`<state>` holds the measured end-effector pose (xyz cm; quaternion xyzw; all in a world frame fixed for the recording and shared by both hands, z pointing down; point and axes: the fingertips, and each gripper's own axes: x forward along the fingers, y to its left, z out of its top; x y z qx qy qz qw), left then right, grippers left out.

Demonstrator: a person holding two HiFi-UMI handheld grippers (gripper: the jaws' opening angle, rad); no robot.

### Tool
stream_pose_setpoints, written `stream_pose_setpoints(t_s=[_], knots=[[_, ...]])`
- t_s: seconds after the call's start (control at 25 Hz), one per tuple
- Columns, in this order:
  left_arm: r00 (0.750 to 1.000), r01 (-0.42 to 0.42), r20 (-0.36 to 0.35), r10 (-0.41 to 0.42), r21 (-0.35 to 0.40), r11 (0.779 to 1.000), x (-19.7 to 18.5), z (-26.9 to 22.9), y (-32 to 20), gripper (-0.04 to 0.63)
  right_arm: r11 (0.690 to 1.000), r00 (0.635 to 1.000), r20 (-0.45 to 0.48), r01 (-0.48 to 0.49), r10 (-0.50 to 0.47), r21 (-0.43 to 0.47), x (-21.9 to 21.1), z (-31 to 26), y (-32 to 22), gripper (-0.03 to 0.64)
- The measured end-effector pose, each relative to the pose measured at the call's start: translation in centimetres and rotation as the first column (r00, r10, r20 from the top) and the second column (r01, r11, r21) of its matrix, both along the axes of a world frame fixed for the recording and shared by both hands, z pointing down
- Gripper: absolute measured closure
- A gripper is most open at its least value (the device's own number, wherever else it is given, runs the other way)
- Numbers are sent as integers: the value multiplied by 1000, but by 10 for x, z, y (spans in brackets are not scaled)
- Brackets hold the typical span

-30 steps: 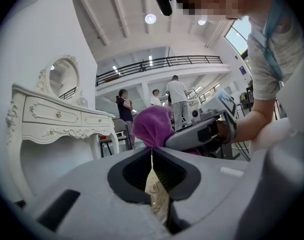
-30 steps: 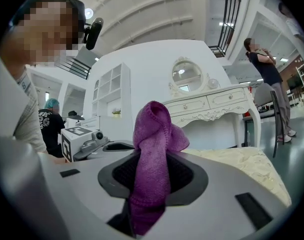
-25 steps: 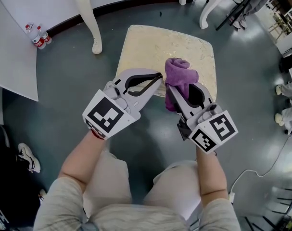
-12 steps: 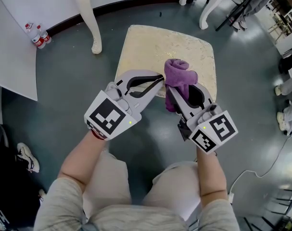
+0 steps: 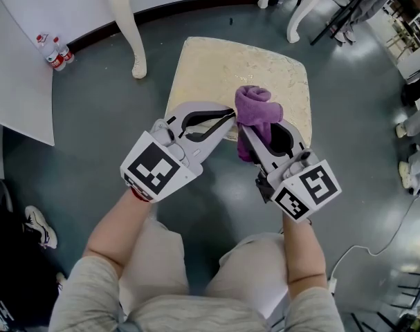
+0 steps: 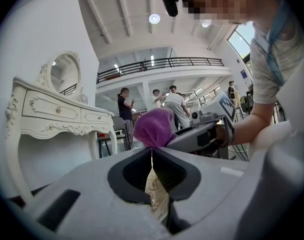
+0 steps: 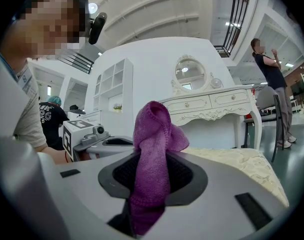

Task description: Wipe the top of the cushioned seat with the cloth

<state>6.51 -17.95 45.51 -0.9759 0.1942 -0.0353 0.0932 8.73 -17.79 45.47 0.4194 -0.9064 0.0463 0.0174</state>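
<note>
A cream, patterned cushioned seat point(image 5: 223, 68) stands on the grey floor ahead of me. My right gripper point(image 5: 245, 126) is shut on a purple cloth point(image 5: 258, 109), which bunches up above the jaws over the seat's front right part. The right gripper view has the cloth point(image 7: 154, 134) rising out of the right gripper point(image 7: 152, 159), with the seat point(image 7: 242, 164) beyond. My left gripper point(image 5: 230, 111) hovers at the seat's front edge, shut, its tips almost touching the cloth. In the left gripper view a cream sliver shows between the left gripper point(image 6: 153, 151) jaws, and the cloth point(image 6: 154, 126) sits just past them.
A white dressing table point(image 7: 212, 106) stands behind the seat, one carved leg point(image 5: 130, 26) at the seat's left. Two small bottles point(image 5: 55, 52) sit on the floor by a white panel point(image 5: 16, 81). More furniture legs point(image 5: 303, 9) are at the back right. People point(image 6: 124, 106) stand far off.
</note>
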Motion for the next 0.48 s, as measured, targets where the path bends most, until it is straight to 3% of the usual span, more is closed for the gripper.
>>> stream_pose_setpoints(t_s=[0.48], knots=[[1000, 7, 0, -7, -28, 1000, 0, 1, 0, 580, 1000, 1000, -3, 1, -1, -3, 0, 1, 0, 495]])
